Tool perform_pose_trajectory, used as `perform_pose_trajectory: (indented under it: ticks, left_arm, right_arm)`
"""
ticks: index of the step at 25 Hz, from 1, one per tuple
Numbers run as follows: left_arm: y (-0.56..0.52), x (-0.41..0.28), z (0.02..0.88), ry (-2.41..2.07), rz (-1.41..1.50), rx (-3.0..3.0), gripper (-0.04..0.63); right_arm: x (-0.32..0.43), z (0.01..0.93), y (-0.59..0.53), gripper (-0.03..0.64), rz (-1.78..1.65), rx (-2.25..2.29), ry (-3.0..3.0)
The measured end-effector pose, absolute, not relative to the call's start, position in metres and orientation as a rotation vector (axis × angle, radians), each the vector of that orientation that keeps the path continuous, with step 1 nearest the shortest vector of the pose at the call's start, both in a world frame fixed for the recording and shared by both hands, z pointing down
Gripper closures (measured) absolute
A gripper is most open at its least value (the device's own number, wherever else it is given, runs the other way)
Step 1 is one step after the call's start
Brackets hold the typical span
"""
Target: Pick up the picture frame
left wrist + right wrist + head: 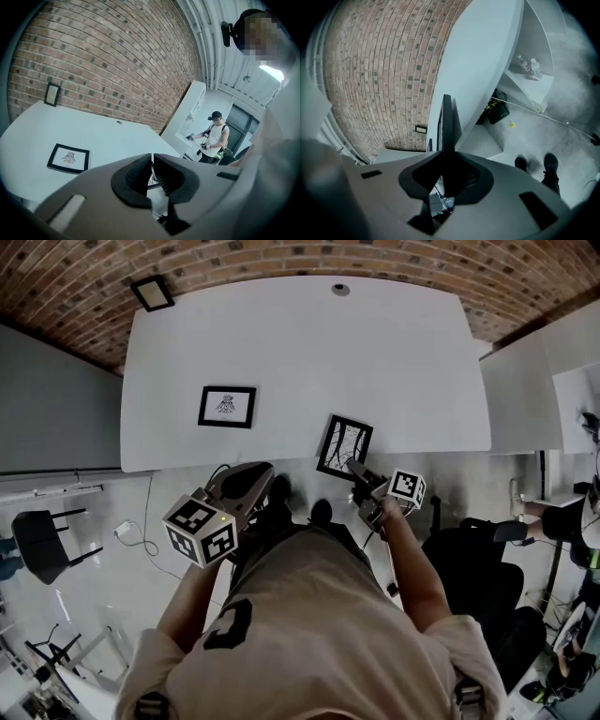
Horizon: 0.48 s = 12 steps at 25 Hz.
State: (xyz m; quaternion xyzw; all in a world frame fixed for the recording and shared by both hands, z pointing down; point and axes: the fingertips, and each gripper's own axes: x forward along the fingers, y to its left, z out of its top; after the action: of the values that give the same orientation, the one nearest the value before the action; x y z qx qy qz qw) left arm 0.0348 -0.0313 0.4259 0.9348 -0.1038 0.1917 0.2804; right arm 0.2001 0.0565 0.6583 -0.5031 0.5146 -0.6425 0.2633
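- Far left, a small frame point(152, 293) stands at the back corner of the table point(309, 343), against the brick wall point(281, 259). It is too small in every view for me to make out its picture.
- A second frame point(227, 407) lies flat on the left part of the table, well apart from both my claws. Its drawing is a small dark figure that I cannot read.
- My left claw point(153, 159) is off the table's near edge, over the floor. In the head view its marker cube point(200, 531) and grey body hide the tips. Its own view shows it clenched, the ribbed pads point(138, 176) meeting with nothing between them.
- Below those pads a sliver of line drawing shows through a gap, too little for me to say what it belongs to.
- The picture frame point(344, 447) is right of centre, tilted and straddling the table's near edge. Its near corner is hidden behind my right claw point(356, 468). I cannot tell whether its far edge touches the tabletop.
- In the right gripper view I see that frame only edge-on, a dark blade rising from the jaws, and its picture face does not show at all.
- My right claw is grasping the picture frame, with a pad pressed on either side of its near edge. The jaws stand only as far apart as the frame is thick.
- Far right in that view, a pair of shoes point(551, 164) stands on the floor, partly cut off by the claw's body.
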Motion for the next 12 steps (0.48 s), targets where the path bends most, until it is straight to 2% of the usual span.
perform_pose_trajectory:
  ticks: [12]
  left_arm:
    - [-0.017,0.040,0.417,-0.293,0.489,2.529,0.578]
  right_arm:
    - [0.195,0.630,0.062,0.558,-1.681,-1.333,1.441]
